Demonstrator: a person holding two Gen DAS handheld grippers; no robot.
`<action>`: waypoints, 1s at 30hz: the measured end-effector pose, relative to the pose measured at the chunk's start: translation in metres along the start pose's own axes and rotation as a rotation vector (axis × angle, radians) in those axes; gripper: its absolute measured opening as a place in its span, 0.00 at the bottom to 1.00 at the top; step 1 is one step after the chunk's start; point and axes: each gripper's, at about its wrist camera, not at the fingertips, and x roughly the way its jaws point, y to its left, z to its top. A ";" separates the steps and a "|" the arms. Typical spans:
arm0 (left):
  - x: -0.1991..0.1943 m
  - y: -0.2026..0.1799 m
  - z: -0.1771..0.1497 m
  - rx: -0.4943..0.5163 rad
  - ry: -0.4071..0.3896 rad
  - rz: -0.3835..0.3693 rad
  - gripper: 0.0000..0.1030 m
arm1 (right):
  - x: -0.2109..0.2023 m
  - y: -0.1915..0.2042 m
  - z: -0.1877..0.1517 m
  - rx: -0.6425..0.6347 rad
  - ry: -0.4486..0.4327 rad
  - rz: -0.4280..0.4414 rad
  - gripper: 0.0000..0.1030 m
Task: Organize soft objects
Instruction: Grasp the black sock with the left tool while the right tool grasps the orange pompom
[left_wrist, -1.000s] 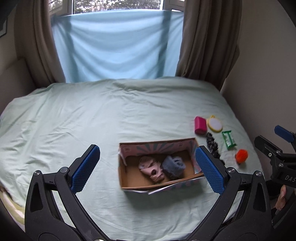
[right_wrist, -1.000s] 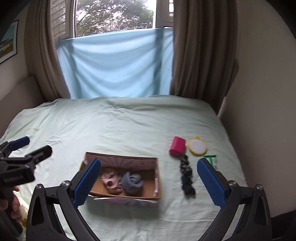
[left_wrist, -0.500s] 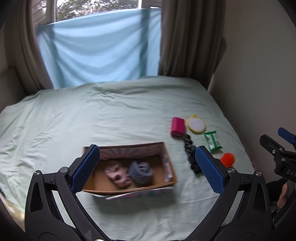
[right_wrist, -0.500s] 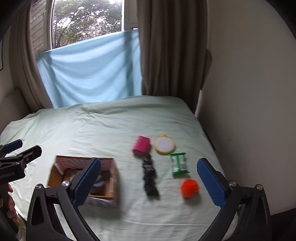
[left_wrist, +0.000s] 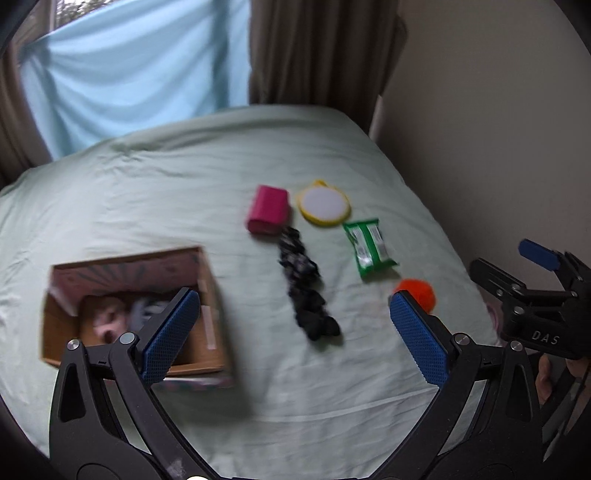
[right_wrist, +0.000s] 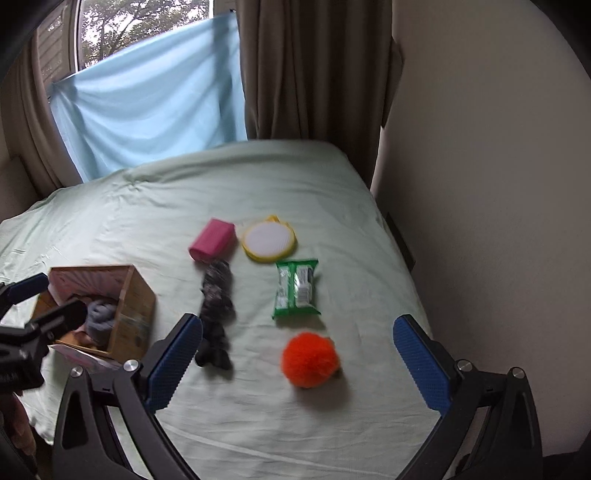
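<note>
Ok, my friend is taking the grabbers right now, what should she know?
Left gripper: open, empty. Right gripper: open, empty, over the orange pom-pom.
Cardboard box already holds a grey bundle and a pink soft thing.
On the bed, not yet boxed: pom-pom, black scrunchie strip, pink roll, round yellow pad, green packet.

orange pompom (right_wrist: 309, 359) | green packet (right_wrist: 296, 288) | pink roll (right_wrist: 212, 240) (black scrunchies (right_wrist: 216, 314) blurred)
</note>
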 end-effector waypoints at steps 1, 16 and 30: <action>0.015 -0.007 -0.007 0.013 0.008 -0.008 1.00 | 0.011 -0.003 -0.006 0.002 0.005 -0.002 1.00; 0.204 -0.033 -0.082 0.146 0.094 -0.045 0.84 | 0.150 -0.022 -0.078 0.002 0.031 -0.042 0.88; 0.234 -0.036 -0.089 0.160 0.130 -0.049 0.39 | 0.186 -0.020 -0.088 -0.025 0.087 -0.010 0.54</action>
